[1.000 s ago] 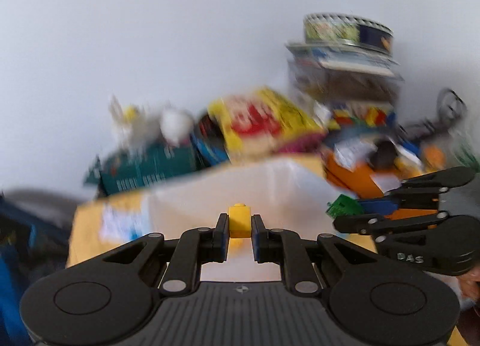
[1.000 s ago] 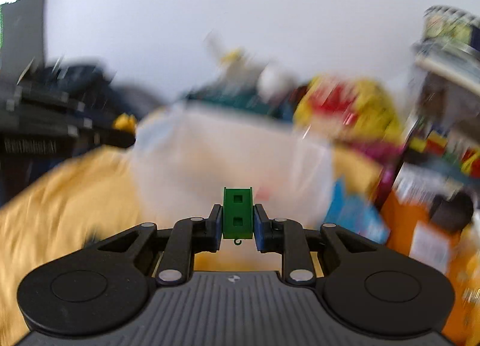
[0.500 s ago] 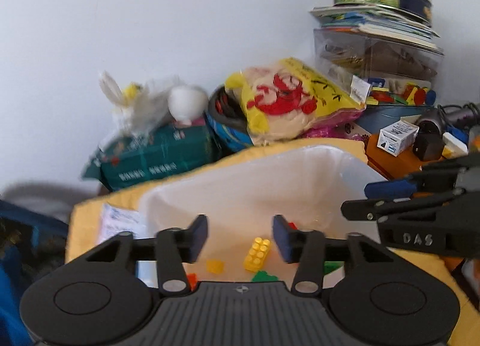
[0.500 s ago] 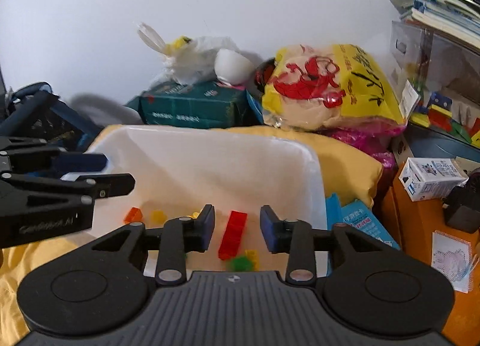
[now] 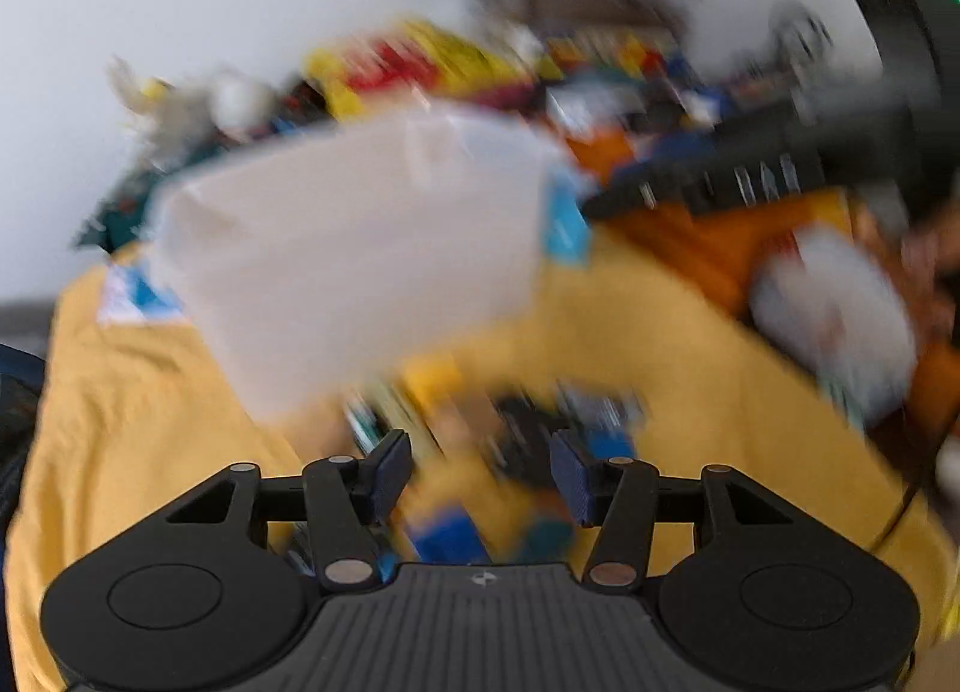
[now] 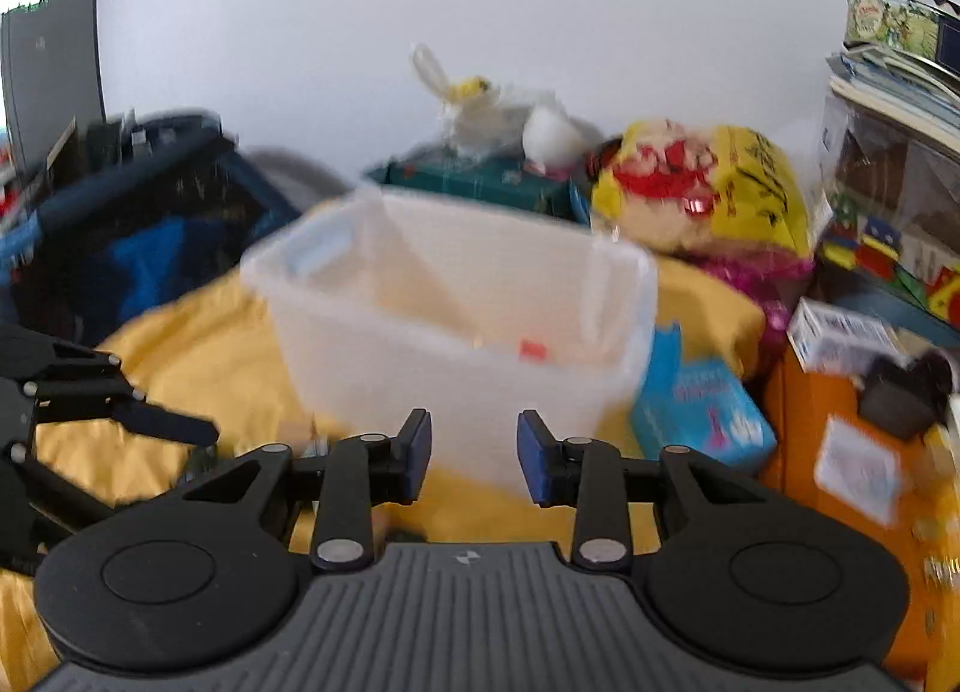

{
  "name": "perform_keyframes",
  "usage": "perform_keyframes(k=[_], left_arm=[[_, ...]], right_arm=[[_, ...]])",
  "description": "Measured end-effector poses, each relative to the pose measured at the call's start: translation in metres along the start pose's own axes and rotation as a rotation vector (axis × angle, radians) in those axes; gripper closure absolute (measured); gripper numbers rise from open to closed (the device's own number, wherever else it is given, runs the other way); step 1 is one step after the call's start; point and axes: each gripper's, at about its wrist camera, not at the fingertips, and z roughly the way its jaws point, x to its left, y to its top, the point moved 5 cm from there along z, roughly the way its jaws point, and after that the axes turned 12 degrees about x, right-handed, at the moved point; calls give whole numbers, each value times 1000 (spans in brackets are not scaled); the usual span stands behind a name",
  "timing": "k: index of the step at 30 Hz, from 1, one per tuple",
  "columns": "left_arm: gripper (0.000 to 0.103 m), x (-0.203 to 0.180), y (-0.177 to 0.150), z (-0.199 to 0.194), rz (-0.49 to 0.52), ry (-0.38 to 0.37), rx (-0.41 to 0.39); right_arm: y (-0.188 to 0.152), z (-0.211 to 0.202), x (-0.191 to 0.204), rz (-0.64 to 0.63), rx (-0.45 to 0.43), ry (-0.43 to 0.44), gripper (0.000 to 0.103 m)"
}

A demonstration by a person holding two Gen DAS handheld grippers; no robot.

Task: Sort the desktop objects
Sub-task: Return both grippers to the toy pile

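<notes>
Two grippers on my feeds, one bin, a pile of small blocks too smeared to count. My left gripper [image 5: 480, 467] has its blue pads apart with nothing pressed between them; the jaws have just been closing slightly from a wider stance. My right gripper [image 6: 474, 455] also stands apart and empty; its jaws have just been narrowing.

One translucent white plastic bin [image 6: 456, 320] sits on the yellow cloth [image 6: 198, 344] that covers the surface. On the right wrist view it lies straight ahead at 12 o'clock beyond the jaws, and one small red block [image 6: 533, 349] shows through its wall. On the left wrist view the same bin is at about 11 o'clock, badly blurred.

Loose toy blocks [image 5: 516, 440], yellow, blue, black and teal, lie on the cloth directly ahead of and under the left jaws, none of them gripped. Blur prevents a count.

Room: plain white wall [image 6: 480, 2] behind. Clutter along it, one each: a yellow and red printed bag [image 6: 696, 182] at 1 o'clock, a dark green box [image 6: 480, 182] at 12, a light blue packet [image 6: 702, 410] at 3 beside the bin, a round decorated tin [image 6: 900, 26] on stacked books at 2.
</notes>
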Motion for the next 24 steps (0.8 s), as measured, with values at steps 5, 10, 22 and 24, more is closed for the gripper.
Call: perform_keyframes(k=[5, 10, 22, 24], left_arm=[[52, -30, -30, 23, 48, -13, 79], [59, -30, -30, 41, 81, 24, 91], [73, -13, -34, 47, 23, -54, 137], [73, -12, -48, 40, -2, -45, 167]], right_arm=[[-53, 15, 6, 92, 113, 32, 71], [-86, 24, 11, 149, 198, 67, 71], [-54, 29, 41, 67, 128, 151, 71], [-39, 39, 51, 44, 115, 173, 71]])
